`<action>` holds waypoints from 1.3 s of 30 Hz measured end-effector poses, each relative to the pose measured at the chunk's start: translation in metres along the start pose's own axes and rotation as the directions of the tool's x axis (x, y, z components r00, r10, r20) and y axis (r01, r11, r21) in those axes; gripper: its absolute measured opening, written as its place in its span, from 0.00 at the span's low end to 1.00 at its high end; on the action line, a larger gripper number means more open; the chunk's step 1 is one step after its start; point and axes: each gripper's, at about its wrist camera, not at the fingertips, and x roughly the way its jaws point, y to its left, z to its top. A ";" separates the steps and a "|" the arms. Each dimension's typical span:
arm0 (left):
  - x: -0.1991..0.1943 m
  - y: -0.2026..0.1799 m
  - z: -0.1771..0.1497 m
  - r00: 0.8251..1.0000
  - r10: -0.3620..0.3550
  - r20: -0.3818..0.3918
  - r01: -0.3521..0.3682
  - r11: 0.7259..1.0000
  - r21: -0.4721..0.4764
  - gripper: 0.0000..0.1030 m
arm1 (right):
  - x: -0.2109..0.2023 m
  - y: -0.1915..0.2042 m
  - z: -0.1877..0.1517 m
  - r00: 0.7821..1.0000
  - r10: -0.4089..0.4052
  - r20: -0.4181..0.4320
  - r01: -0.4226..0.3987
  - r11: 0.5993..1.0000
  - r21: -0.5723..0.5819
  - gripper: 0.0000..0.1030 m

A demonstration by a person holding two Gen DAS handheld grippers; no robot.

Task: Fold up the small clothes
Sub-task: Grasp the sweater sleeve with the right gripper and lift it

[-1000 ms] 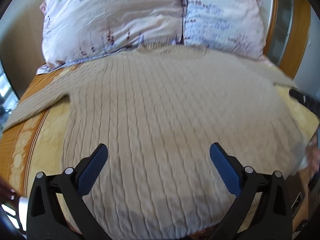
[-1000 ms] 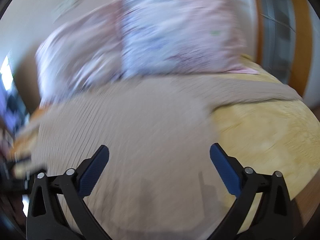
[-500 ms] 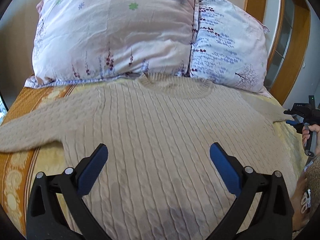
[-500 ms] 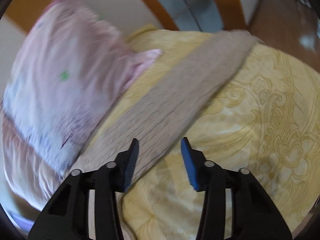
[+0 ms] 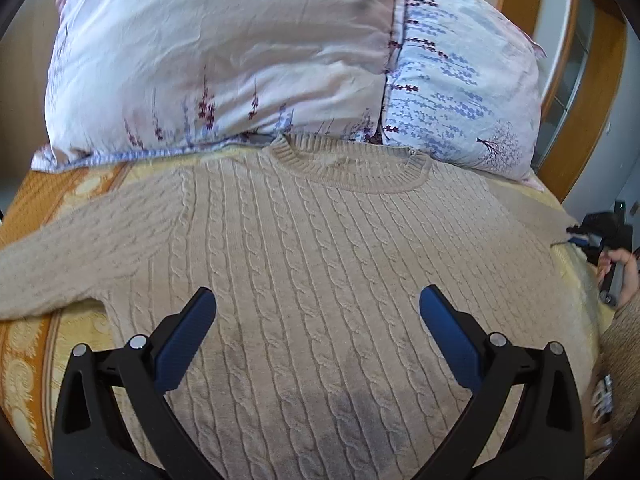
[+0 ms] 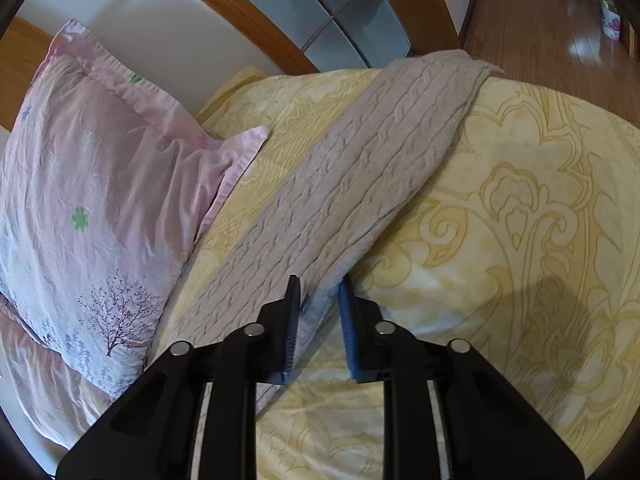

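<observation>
A beige cable-knit sweater (image 5: 328, 264) lies flat, front up, on the bed, neck towards the pillows, sleeves spread to both sides. My left gripper (image 5: 318, 312) is wide open and empty above the sweater's chest. In the right wrist view the sweater's right sleeve (image 6: 360, 168) runs diagonally across the yellow bedspread (image 6: 520, 240). My right gripper (image 6: 319, 288) has its jaws nearly closed around the lower edge of that sleeve, a narrow gap between the blue pads. The right gripper also shows at the right edge of the left wrist view (image 5: 600, 236), held by a hand.
Two floral pillows (image 5: 224, 60) (image 5: 460, 92) lie against the headboard, just behind the sweater's collar. A wooden door frame with glass panes (image 6: 320, 12) stands beyond the bed. Wooden floor (image 6: 540, 12) lies past the bed's right edge.
My left gripper moved forward over the sweater towards the collar, still open. My right gripper swung to the right sleeve and its jaws narrowed from wide open to almost shut around the sleeve edge.
</observation>
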 end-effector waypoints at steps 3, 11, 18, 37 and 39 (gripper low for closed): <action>0.004 0.006 0.002 1.000 -0.016 -0.020 0.015 0.999 -0.031 0.98 | 0.000 0.005 -0.001 1.000 -0.020 0.012 0.021 0.999 -0.035 0.11; 0.006 0.018 0.008 0.997 -0.078 -0.018 0.076 0.992 -0.101 0.98 | -0.044 0.067 -0.012 0.984 0.094 0.150 -0.052 0.964 -0.262 0.10; 0.005 0.022 0.014 0.995 -0.099 0.013 0.100 0.984 -0.145 0.98 | -0.070 0.150 -0.082 0.935 0.356 0.004 -0.312 0.825 -0.470 0.10; 0.002 0.022 0.022 0.976 -0.215 0.036 0.218 0.959 -0.180 0.98 | 0.007 0.132 -0.162 0.887 0.328 -0.326 -0.421 0.864 -0.276 0.54; 0.004 0.022 0.026 0.969 -0.245 0.026 0.245 0.949 -0.200 0.98 | 0.014 0.121 -0.149 0.899 0.324 -0.295 -0.391 0.897 -0.207 0.54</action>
